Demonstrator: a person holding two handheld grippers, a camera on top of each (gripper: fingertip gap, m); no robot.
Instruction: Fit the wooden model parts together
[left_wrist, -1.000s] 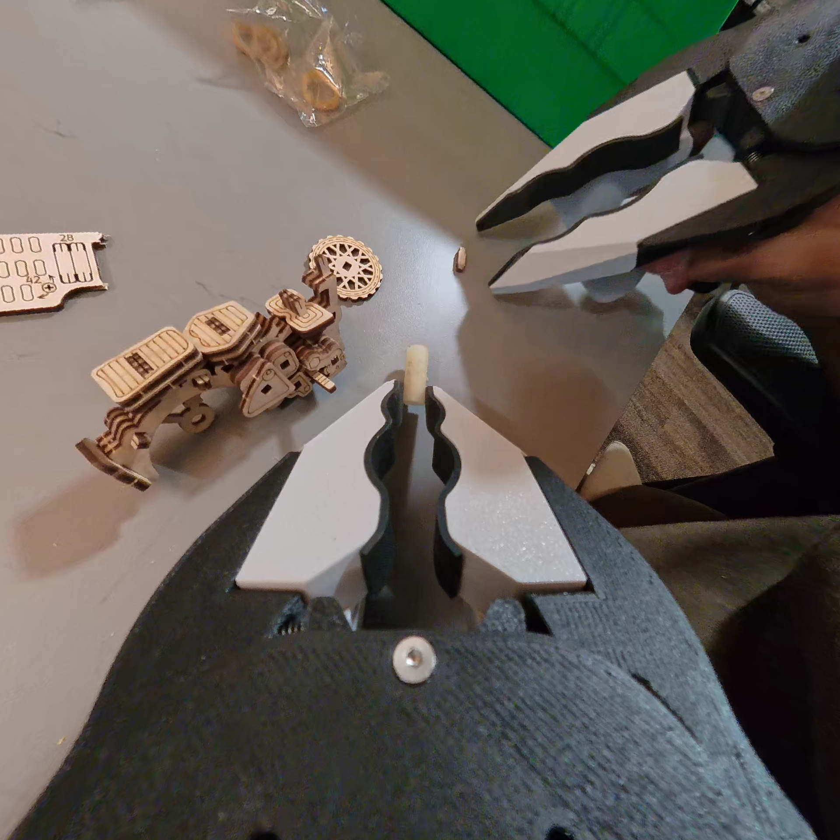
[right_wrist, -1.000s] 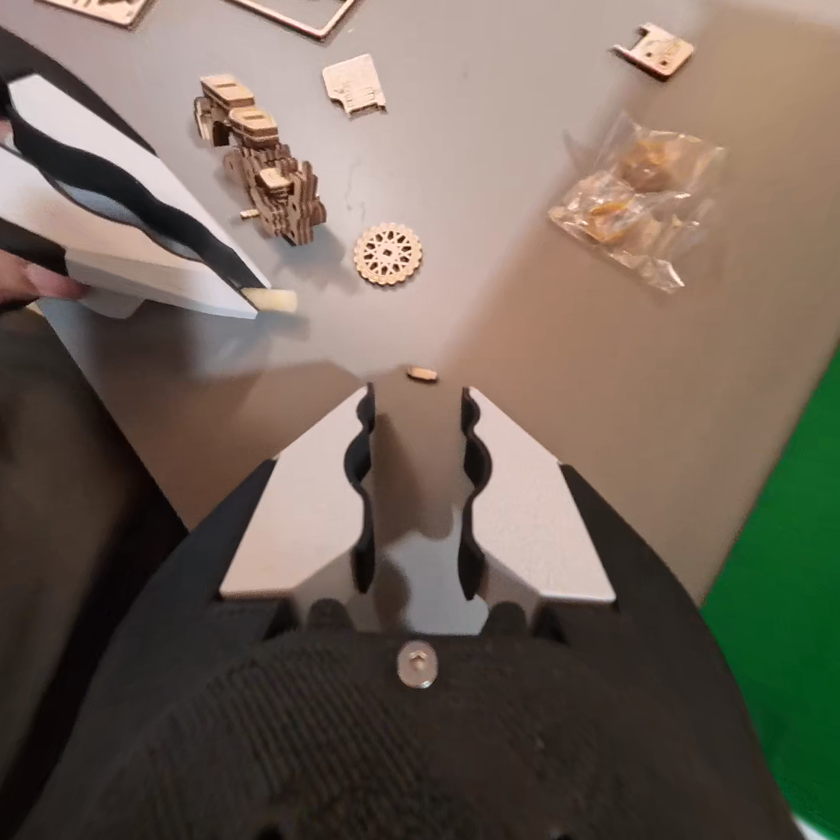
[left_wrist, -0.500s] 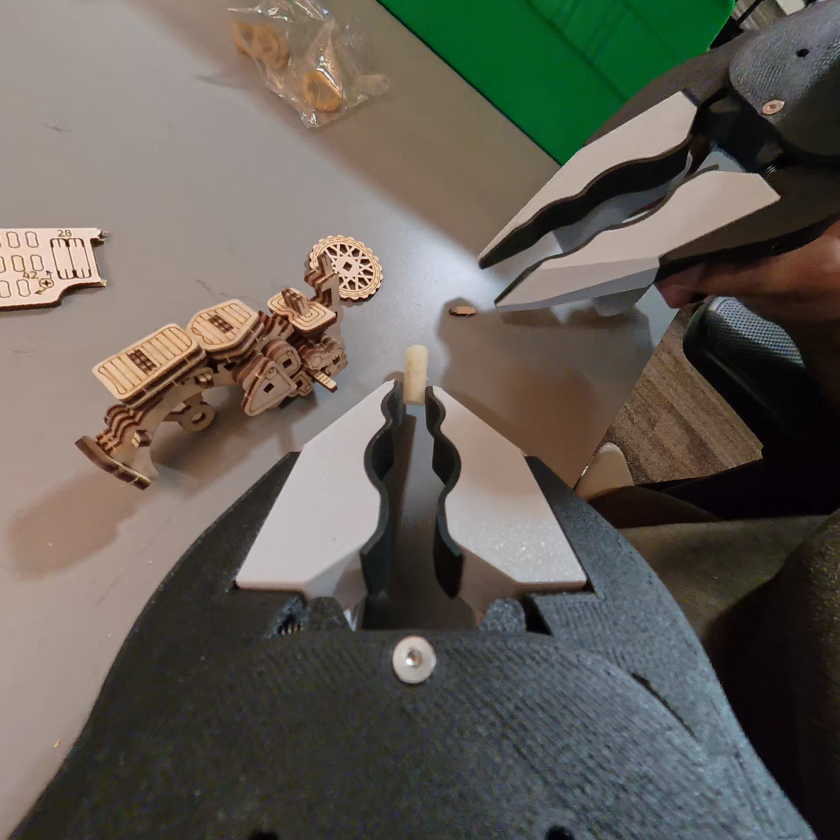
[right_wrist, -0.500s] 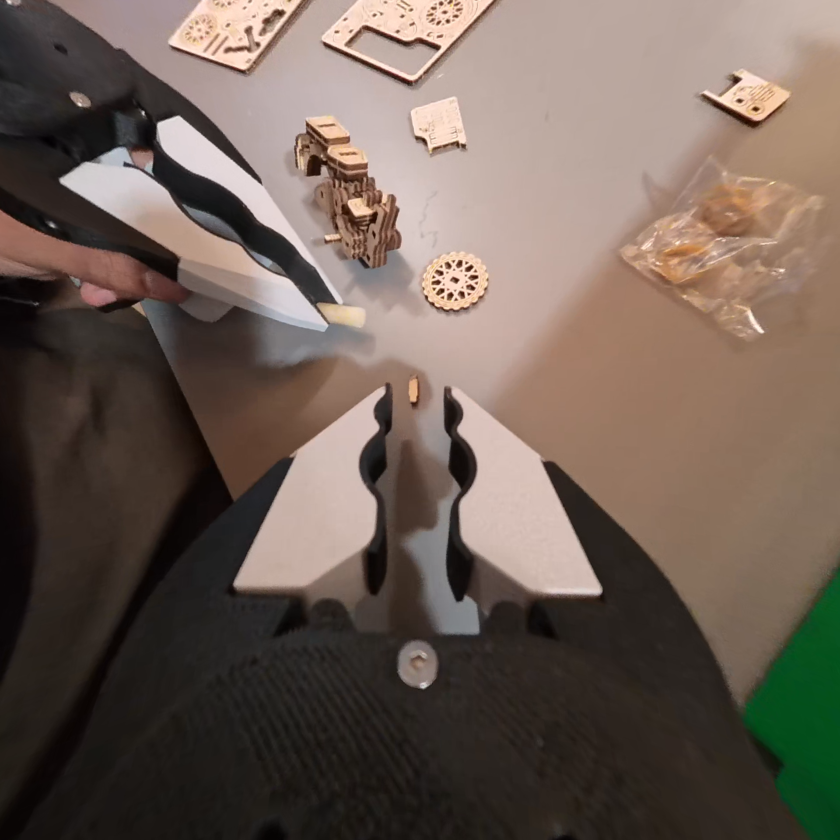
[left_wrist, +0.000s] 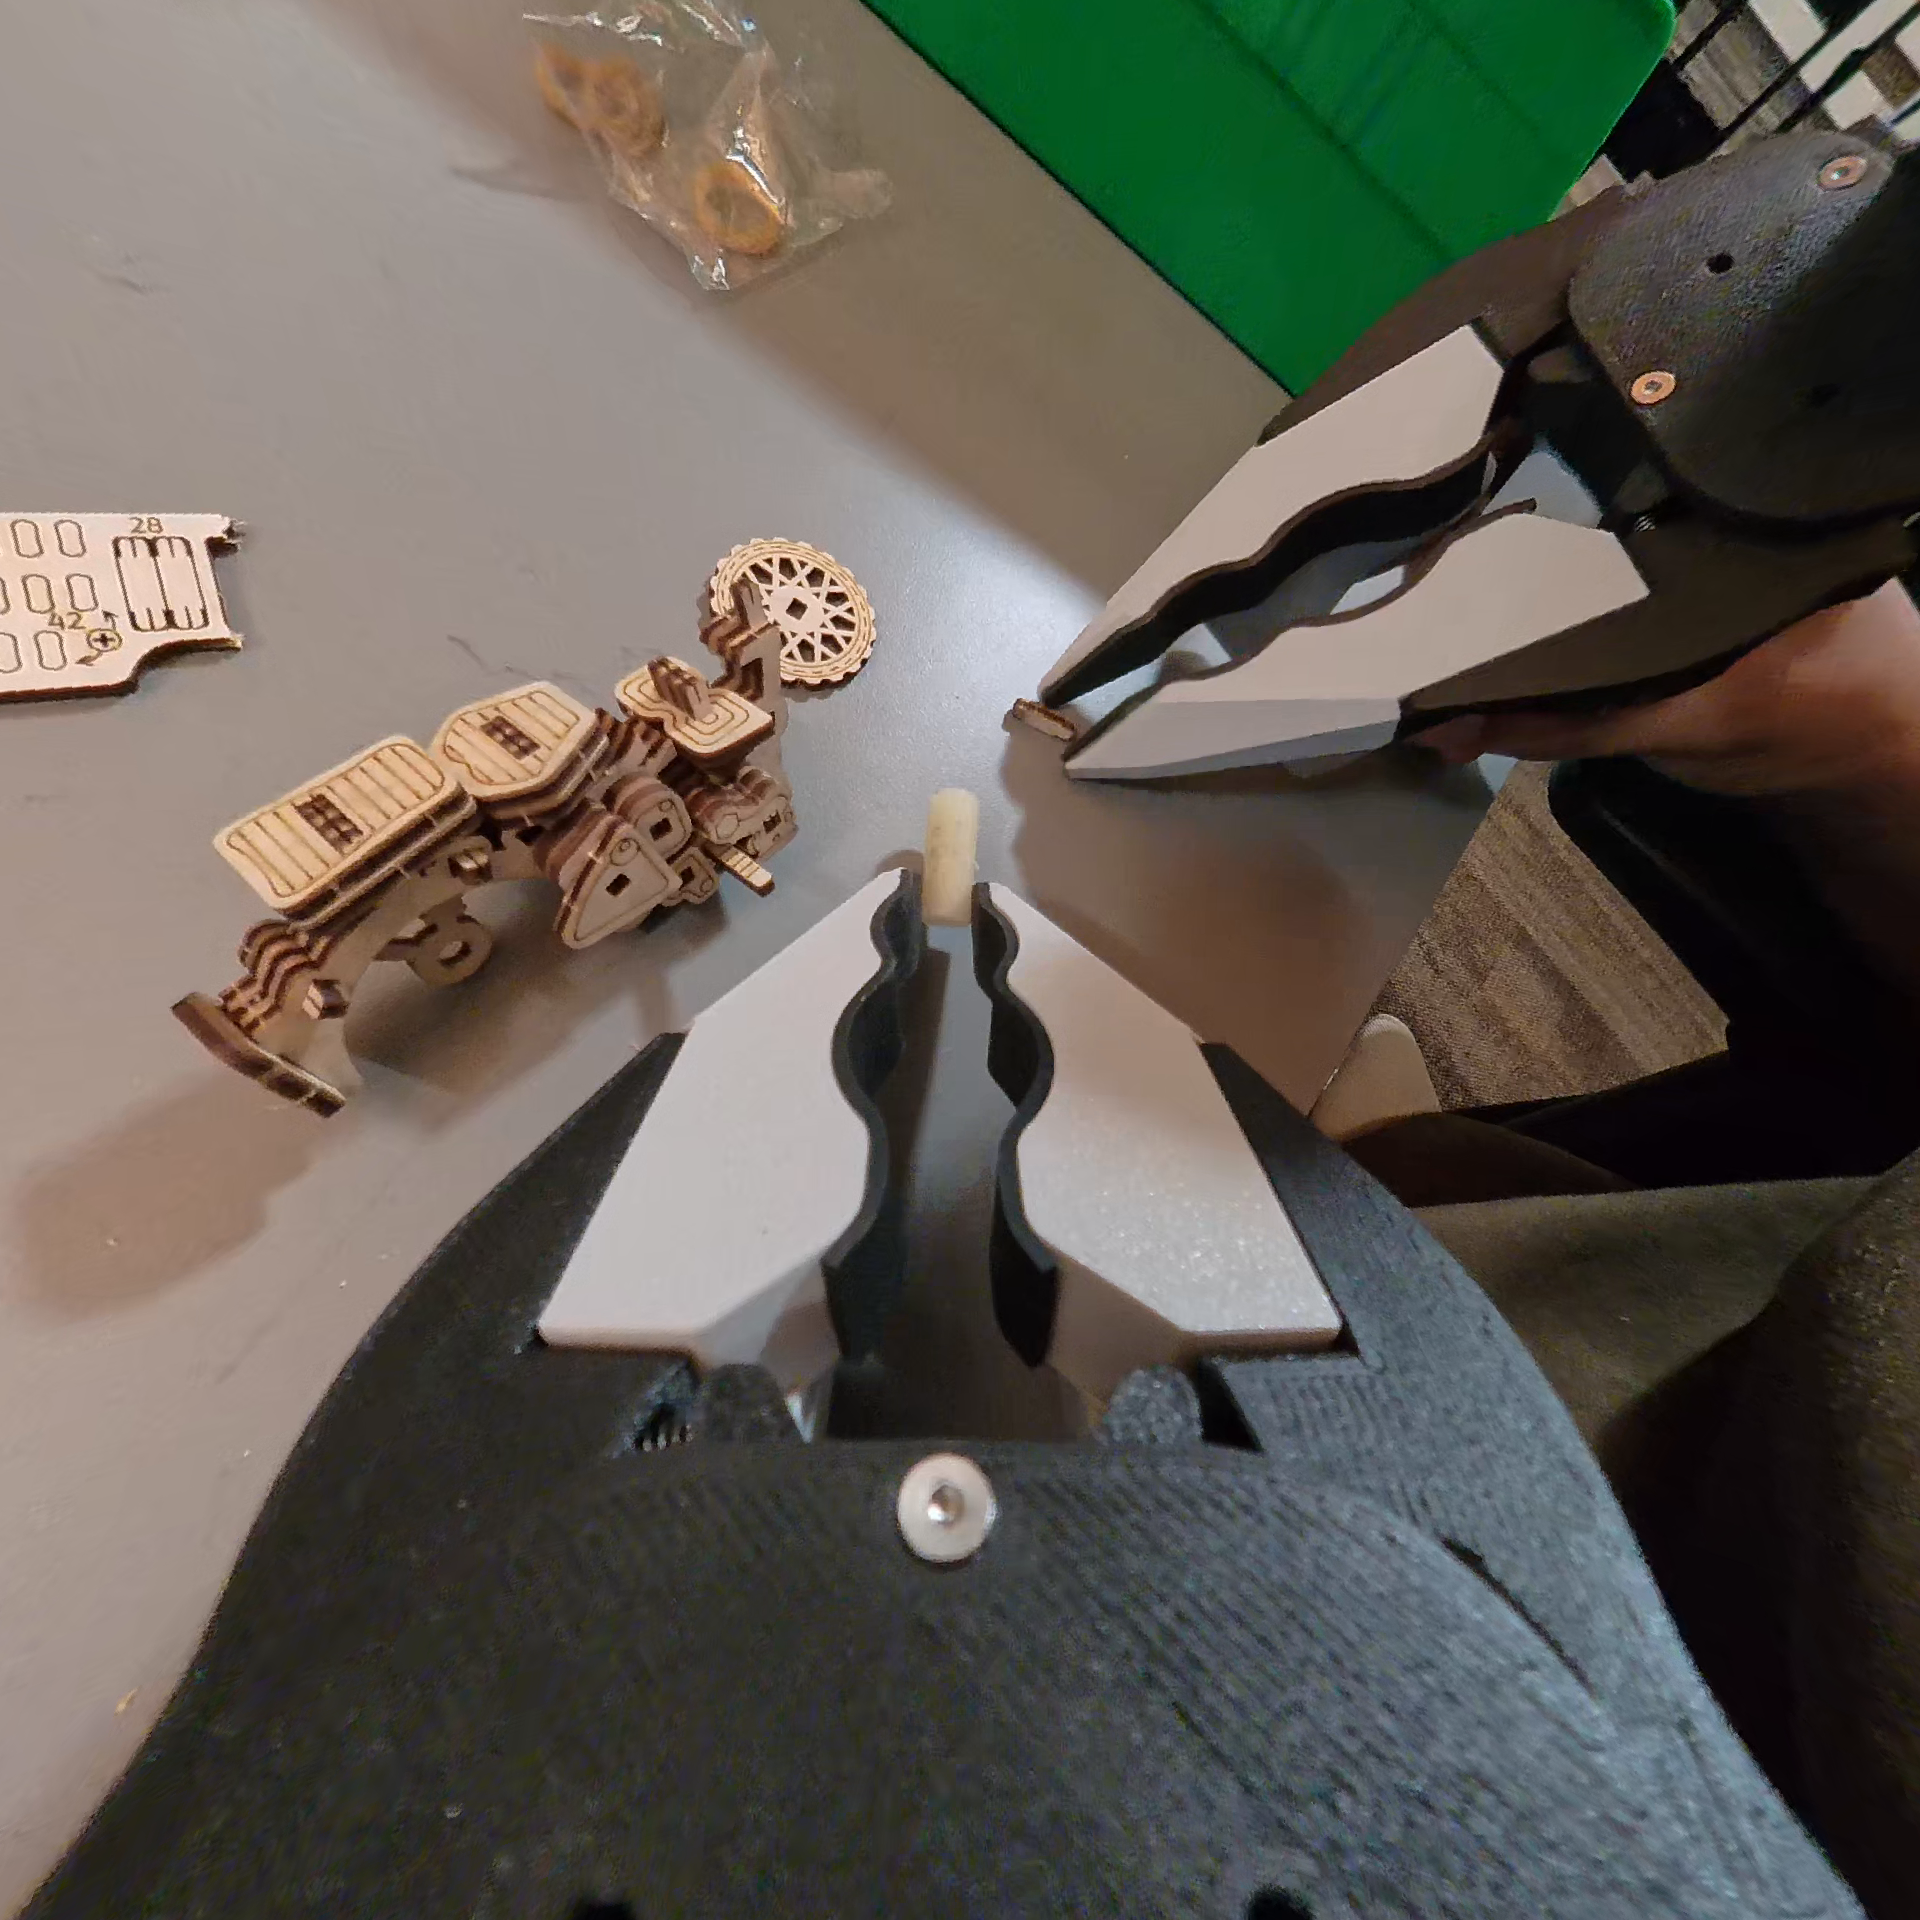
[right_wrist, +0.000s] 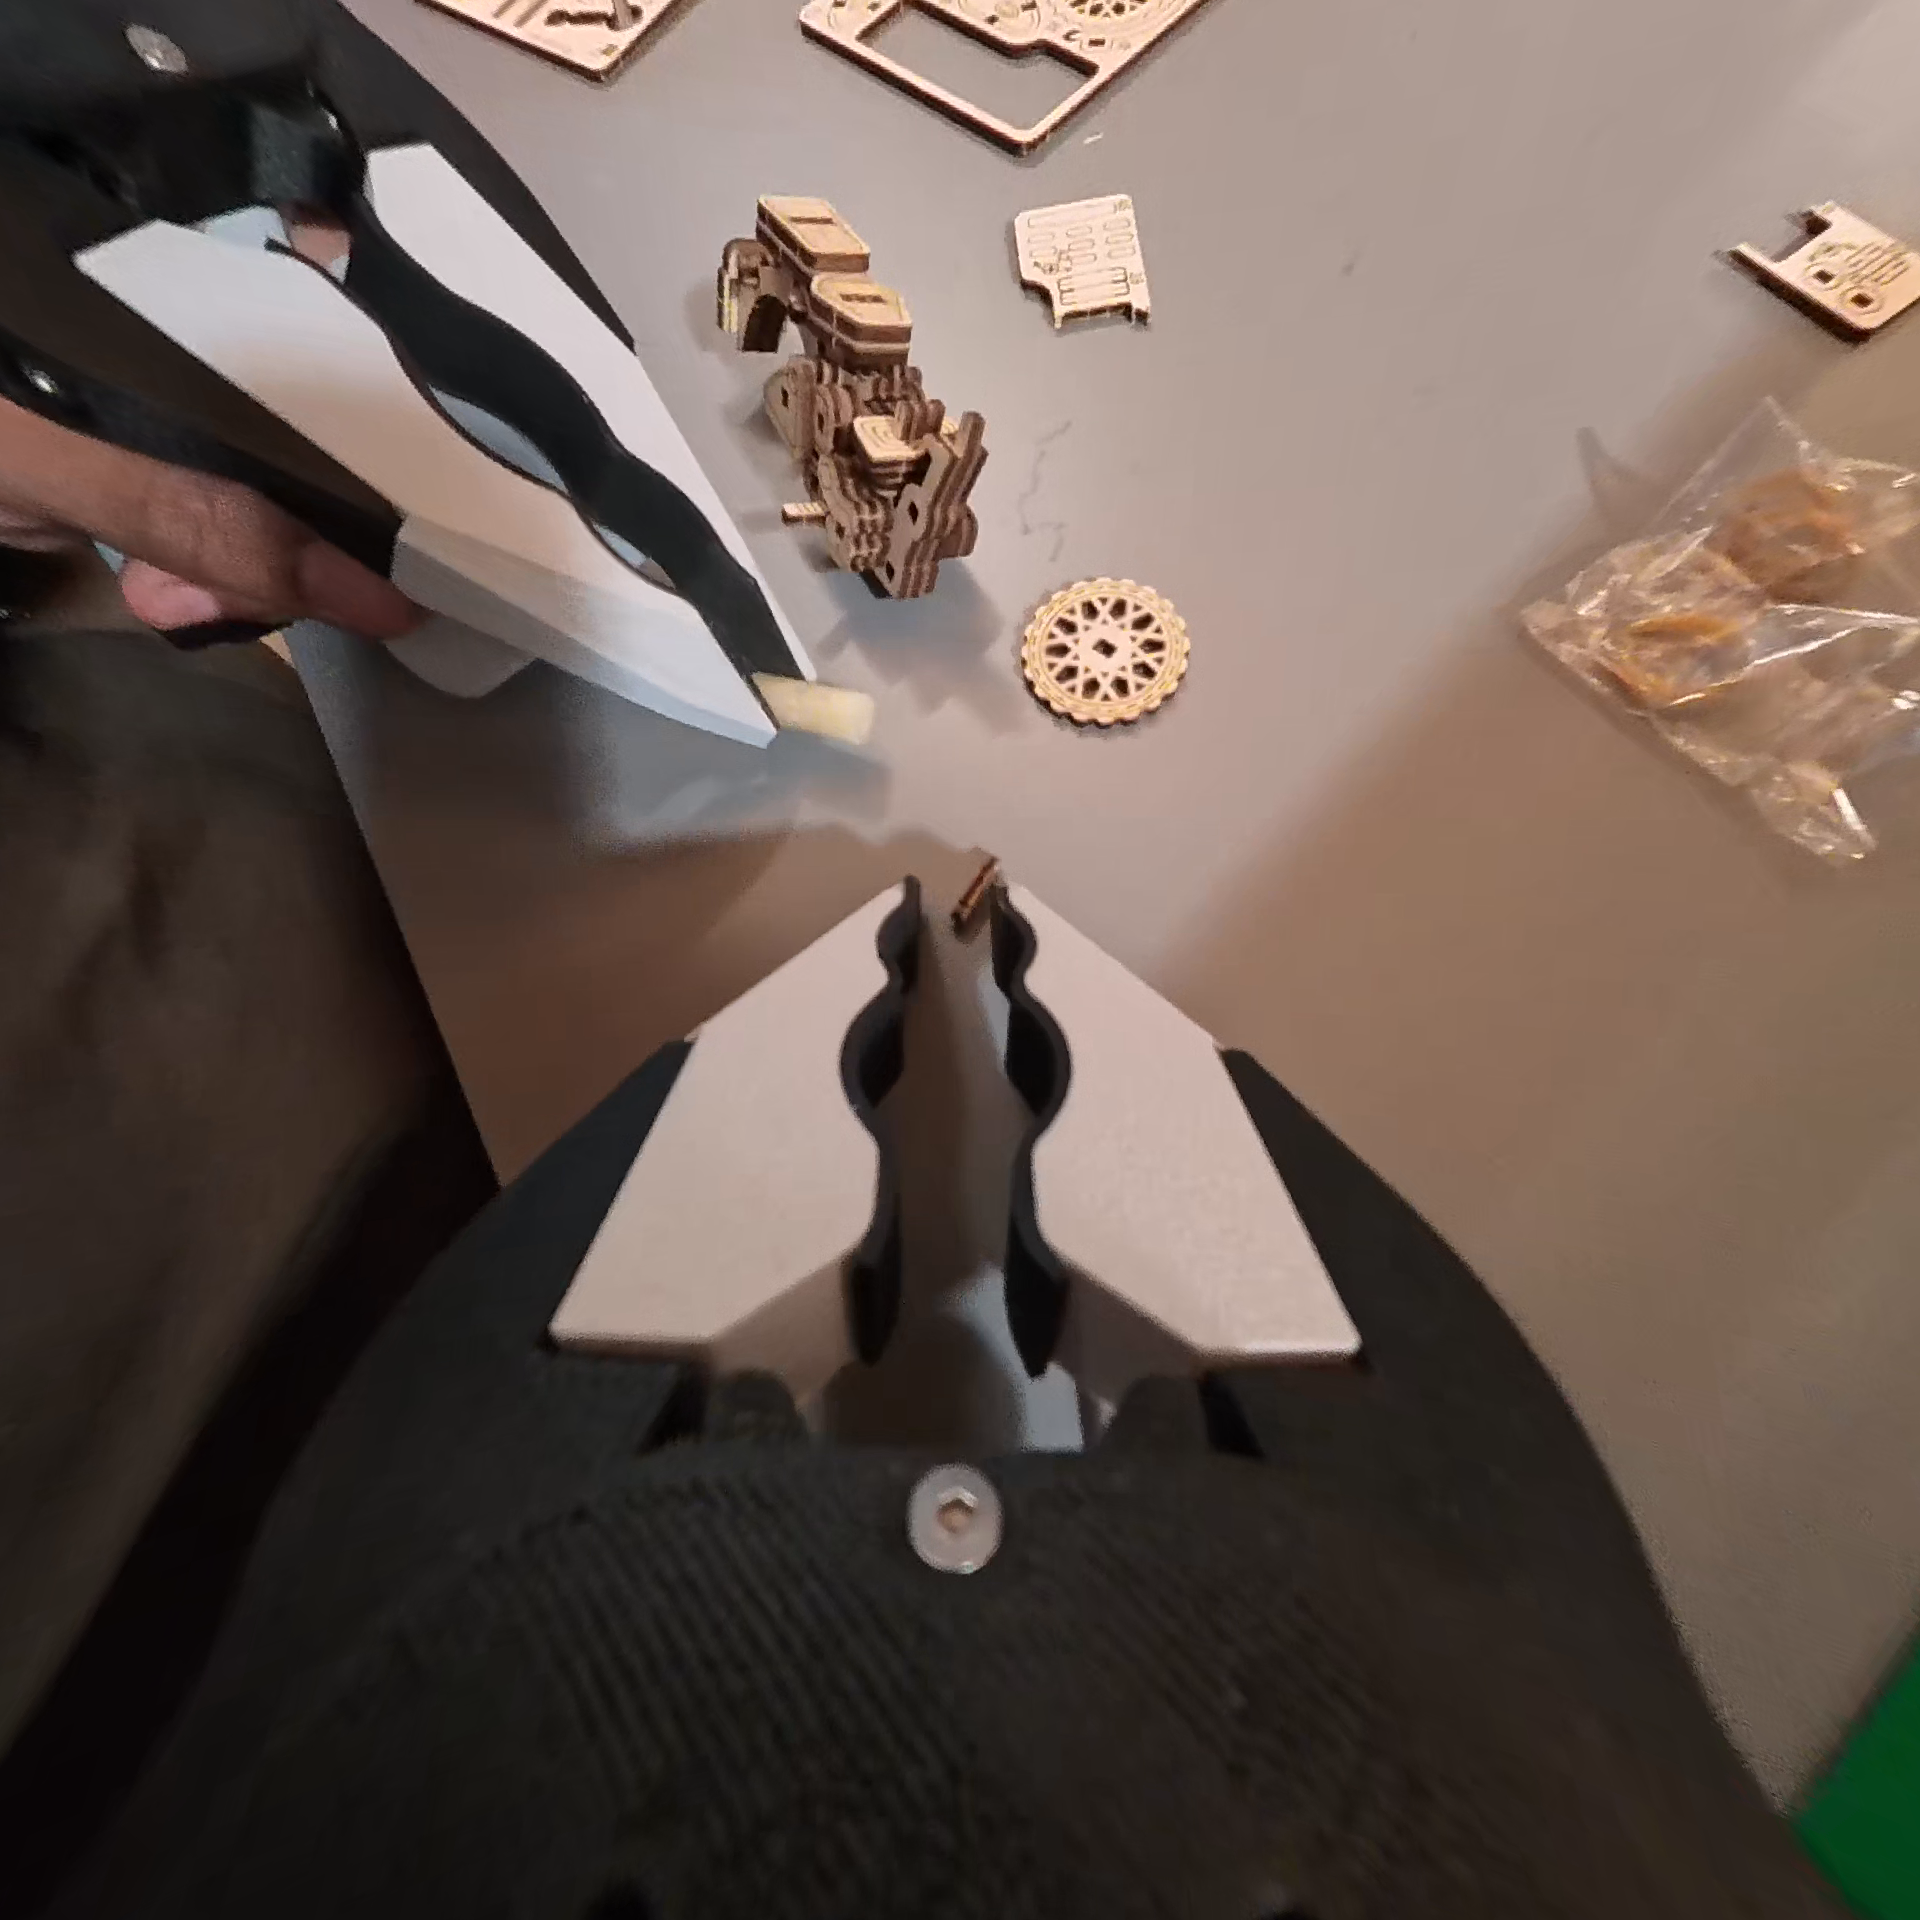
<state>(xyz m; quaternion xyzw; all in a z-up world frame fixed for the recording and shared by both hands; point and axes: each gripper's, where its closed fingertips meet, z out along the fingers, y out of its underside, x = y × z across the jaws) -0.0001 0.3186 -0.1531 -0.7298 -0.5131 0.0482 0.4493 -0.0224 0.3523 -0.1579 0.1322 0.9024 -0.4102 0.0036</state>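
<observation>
My left gripper (left_wrist: 948, 896) is shut on a short cream stick (left_wrist: 951, 854) that pokes out past its tips, held just above the grey table (left_wrist: 364, 343). The part-built wooden model (left_wrist: 499, 831) stands to its left, with a spoked wooden wheel (left_wrist: 805, 613) lying behind it. My right gripper (right_wrist: 956, 896) is down at the table with its jaws a narrow gap apart. A small flat wooden piece (right_wrist: 975, 896) stands on edge between the tips, leaning on the right finger. The left gripper (right_wrist: 774, 707), the stick (right_wrist: 821, 712), the model (right_wrist: 862, 436) and the wheel (right_wrist: 1103, 657) also show in the right wrist view.
A clear bag of wooden rings (right_wrist: 1745, 613) lies at the right. Cut-out sheet pieces (right_wrist: 1086, 260) (right_wrist: 1839, 275) and a punched frame (right_wrist: 997, 62) lie farther back. The table edge runs close behind both grippers, with a green surface (left_wrist: 1247, 156) beyond it. Tip to tip, the grippers are about 5 cm apart. My right tips are roughly 5 cm from the wheel (right_wrist: 1103, 657). My left wrist view (left_wrist: 807, 606) looks at it from another angle.
My right gripper moved in over the small wooden piece and narrowed its jaws around it; the piece turned up on edge. My left gripper stayed put, still holding the stick.
</observation>
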